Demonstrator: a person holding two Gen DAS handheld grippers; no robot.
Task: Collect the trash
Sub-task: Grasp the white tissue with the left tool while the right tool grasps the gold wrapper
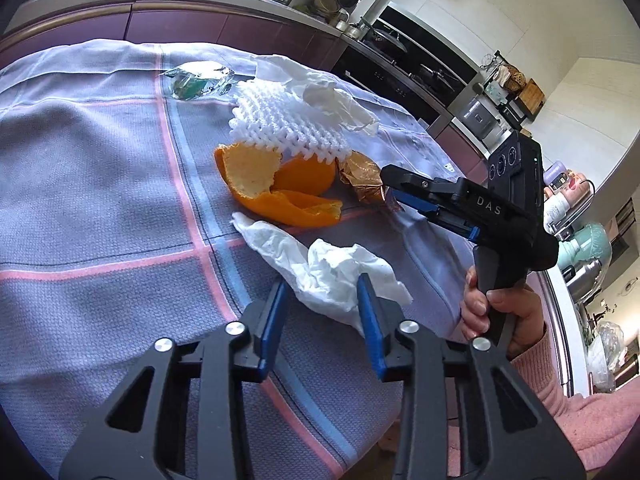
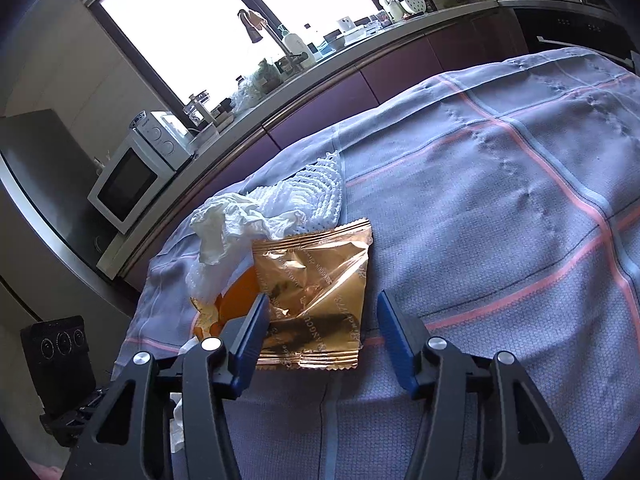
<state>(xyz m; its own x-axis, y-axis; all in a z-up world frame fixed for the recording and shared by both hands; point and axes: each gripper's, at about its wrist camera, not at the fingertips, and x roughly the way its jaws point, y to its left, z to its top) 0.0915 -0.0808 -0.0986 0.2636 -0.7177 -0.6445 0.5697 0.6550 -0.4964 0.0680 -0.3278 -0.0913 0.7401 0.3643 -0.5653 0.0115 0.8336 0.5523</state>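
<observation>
Trash lies on a checked blue-grey tablecloth [image 1: 100, 184]. In the left wrist view a crumpled white tissue [image 1: 328, 272] lies between the blue pads of my left gripper [image 1: 323, 304]. It touches the right pad, with a gap at the left one. Beyond it are orange peel [image 1: 280, 188], a white foam net [image 1: 280, 128], another tissue [image 1: 328, 96] and a clear wrapper [image 1: 196, 80]. A gold wrapper [image 2: 316, 280] lies flat between the fingers of my right gripper [image 2: 324, 320]. The left pad overlaps its edge and the right pad stands apart. The left wrist view shows the right gripper [image 1: 390, 190] at the gold wrapper [image 1: 360, 176].
A person's hand [image 1: 492, 308] in a pink sleeve holds the right gripper's handle past the table's right edge. A long kitchen counter [image 2: 320, 80] with a microwave [image 2: 132, 176] runs behind the table, and a stove [image 1: 400, 52] stands beyond it. Bare cloth stretches to the right [image 2: 520, 220].
</observation>
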